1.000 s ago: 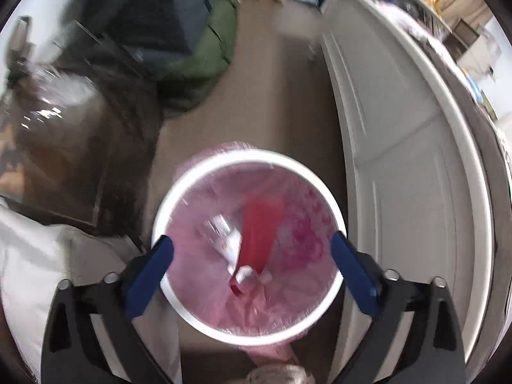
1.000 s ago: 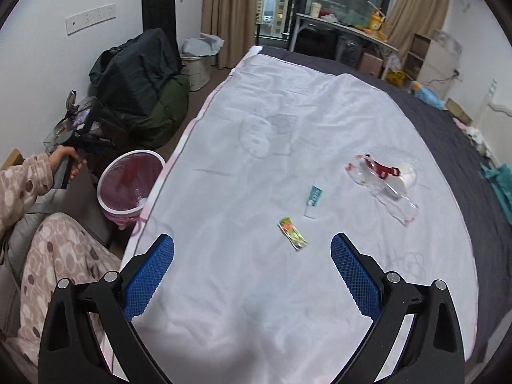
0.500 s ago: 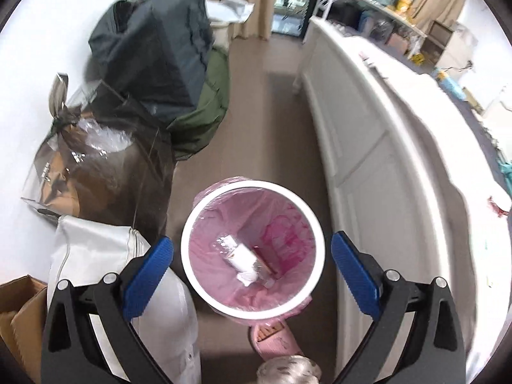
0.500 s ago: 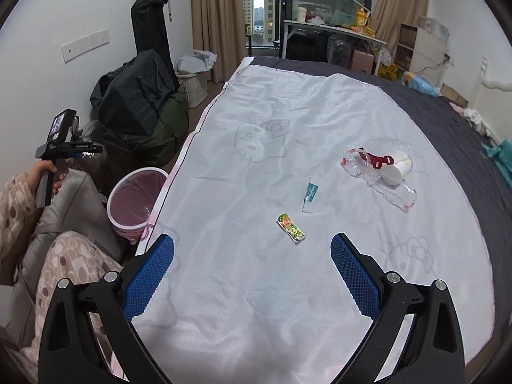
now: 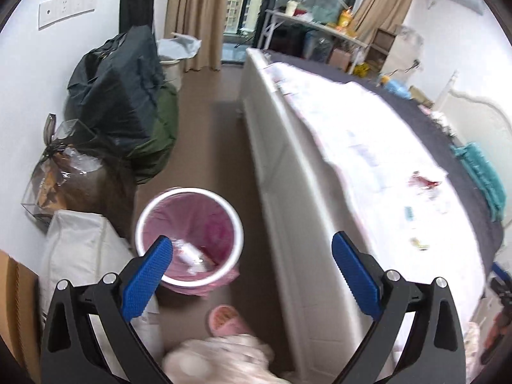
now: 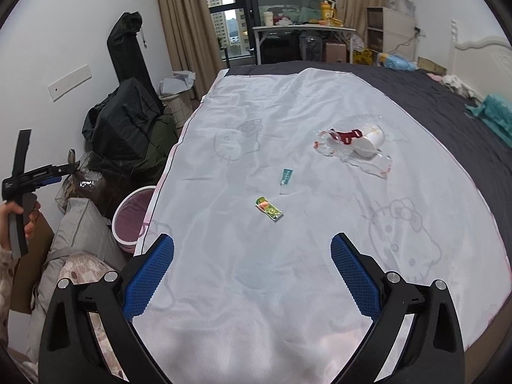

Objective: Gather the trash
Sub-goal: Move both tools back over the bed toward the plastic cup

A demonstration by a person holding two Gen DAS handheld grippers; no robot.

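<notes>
The left gripper (image 5: 252,249) hangs empty with its jaws spread wide, above the floor between the bed and a pink-lined trash bin (image 5: 188,236) that holds what look like a few blurred scraps. The right gripper (image 6: 252,249), equally wide and empty, hovers over the white sheet (image 6: 320,256), where a green wrapper (image 6: 269,209), a teal packet (image 6: 287,176) and a paper cup (image 6: 371,142) on clear plastic lie apart.
</notes>
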